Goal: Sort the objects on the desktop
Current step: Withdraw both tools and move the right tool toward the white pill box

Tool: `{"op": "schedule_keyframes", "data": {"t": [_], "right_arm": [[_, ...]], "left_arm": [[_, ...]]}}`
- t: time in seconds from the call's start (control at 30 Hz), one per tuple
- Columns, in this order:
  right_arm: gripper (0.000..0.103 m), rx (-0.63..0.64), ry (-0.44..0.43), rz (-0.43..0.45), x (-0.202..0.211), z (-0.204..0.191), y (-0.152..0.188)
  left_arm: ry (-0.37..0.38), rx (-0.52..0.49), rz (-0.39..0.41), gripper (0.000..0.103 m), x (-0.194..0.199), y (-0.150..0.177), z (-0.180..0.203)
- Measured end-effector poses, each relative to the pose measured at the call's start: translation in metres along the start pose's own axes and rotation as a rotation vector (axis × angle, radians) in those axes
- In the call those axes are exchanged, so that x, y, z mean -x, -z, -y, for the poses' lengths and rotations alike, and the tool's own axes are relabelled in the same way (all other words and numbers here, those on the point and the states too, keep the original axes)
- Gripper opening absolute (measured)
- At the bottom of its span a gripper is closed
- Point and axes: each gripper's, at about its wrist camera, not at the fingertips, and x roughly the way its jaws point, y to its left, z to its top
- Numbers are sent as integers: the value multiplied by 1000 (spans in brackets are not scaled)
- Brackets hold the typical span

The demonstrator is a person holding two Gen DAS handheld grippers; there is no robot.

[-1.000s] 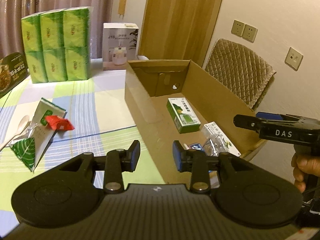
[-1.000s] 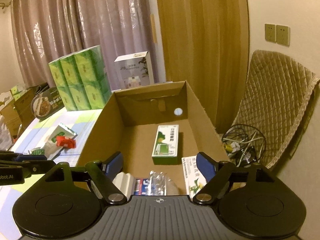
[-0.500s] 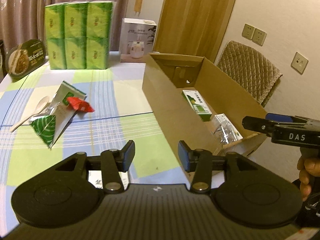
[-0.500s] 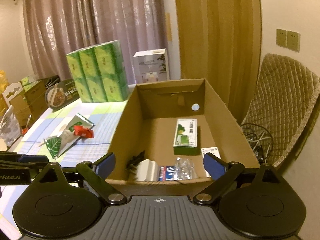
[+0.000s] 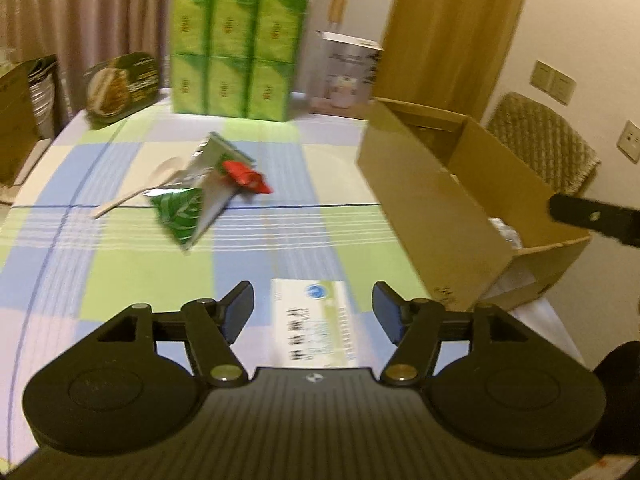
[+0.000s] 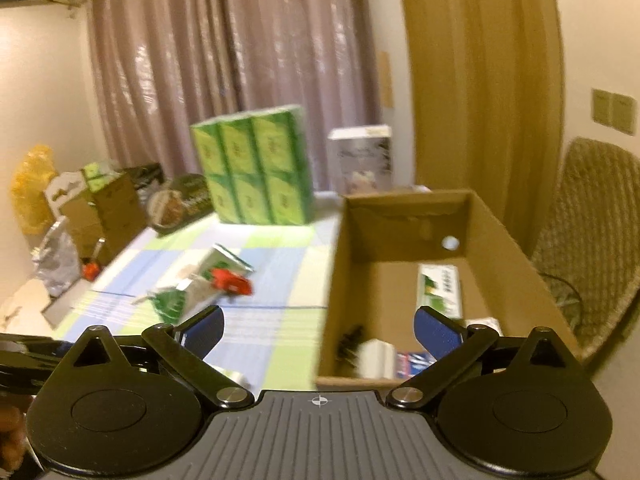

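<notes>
My left gripper (image 5: 313, 312) hovers over the checked tablecloth, its jaws opening. A flat white and green box (image 5: 316, 320) lies on the cloth below the gap, and the pads do not touch it. Farther off lie green and silver packets (image 5: 192, 200), a red wrapper (image 5: 244, 176) and a pale spoon (image 5: 132, 200). My right gripper (image 6: 320, 330) is by the near left corner of the open cardboard carton (image 6: 400, 216), its jaws opening wide with nothing between them. The carton holds a green and white box (image 6: 438, 288) and several small items.
A block of green tissue packs (image 5: 236, 44), a white appliance box (image 5: 348, 72) and a dark oval tin (image 5: 120, 88) stand at the table's far edge. A wicker chair (image 6: 592, 240) stands right of the carton. More boxes and bags (image 6: 100, 208) crowd the left.
The left gripper swung left, off the carton and over the tablecloth, and its jaws widened; the white and green box came into view. The right gripper drew back from the carton and opened wider.
</notes>
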Motion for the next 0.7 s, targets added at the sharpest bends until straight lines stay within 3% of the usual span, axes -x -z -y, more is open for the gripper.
{"op": "schedule_keyframes", "data": {"t": [0.33,0.5,0.7], "right_arm": [[101,61,-123,-16,-15,-60,0],[101,72,-164,-76,-29,-79,13],[101,74,-178,-213,-60,-91,36]], "left_arm": [[-85,61,45,70,18,-5,-52],[-124,70,75,77,23,-14,-75],[-134,46,65,84,19,-21,-89]]}}
